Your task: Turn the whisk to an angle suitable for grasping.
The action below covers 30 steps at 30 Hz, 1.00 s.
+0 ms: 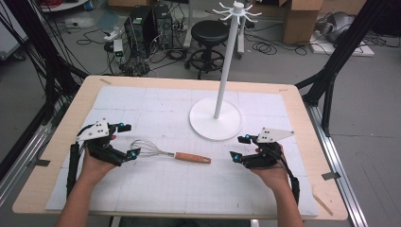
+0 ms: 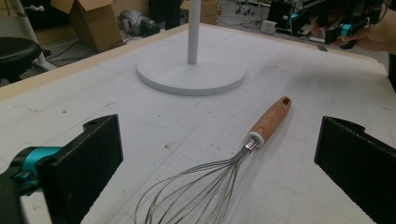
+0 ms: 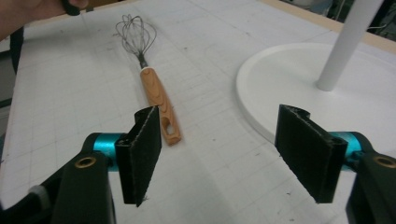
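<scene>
The wire balloon whisk with a turned wooden handle (image 1: 171, 153) lies flat on the white mat between the 2 grippers. It looks light; its springy wires would flex, so the stiff handle suits gripping. The left gripper (image 1: 129, 140) and right gripper (image 1: 237, 147) stand released, empty.

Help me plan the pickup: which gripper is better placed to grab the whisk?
Left, probably. The left gripper stands open with the whisk wires between its jaws. The right gripper, also open, sits apart from the handle end.
</scene>
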Available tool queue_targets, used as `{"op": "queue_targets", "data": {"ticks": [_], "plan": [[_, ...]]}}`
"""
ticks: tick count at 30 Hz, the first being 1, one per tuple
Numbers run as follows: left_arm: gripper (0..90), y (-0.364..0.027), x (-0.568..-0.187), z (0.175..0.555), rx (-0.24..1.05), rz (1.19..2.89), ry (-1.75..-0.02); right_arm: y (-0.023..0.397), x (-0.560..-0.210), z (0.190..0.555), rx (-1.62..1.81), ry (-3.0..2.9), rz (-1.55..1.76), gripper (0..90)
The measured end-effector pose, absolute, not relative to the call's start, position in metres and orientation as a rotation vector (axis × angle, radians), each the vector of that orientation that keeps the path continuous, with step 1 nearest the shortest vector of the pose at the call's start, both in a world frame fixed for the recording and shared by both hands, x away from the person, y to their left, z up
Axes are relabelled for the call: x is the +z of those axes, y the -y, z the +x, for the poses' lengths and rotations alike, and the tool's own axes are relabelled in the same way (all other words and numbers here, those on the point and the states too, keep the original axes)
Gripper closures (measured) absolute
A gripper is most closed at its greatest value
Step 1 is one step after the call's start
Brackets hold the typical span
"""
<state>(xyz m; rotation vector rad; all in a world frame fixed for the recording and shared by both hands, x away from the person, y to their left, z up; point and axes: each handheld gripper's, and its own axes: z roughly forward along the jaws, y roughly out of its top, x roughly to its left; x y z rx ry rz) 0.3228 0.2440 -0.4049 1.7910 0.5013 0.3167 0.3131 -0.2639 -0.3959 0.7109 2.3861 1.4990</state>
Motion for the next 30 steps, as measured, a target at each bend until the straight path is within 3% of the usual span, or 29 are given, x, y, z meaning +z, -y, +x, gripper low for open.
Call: {"op": "queue_targets", "data": {"ticks": [10, 30], "plan": [[1.7, -0.244, -0.406, 0.325, 0.320, 1.792, -0.504, 0.271, -0.394, 0.315, 1.510, -2.350, 0.732, 29.1], [1.7, -0.238, -0.404, 0.322, 0.307, 1.798, -0.477, 0.282, -0.392, 0.316, 1.494, -2.223, 0.821, 10.9]]}}
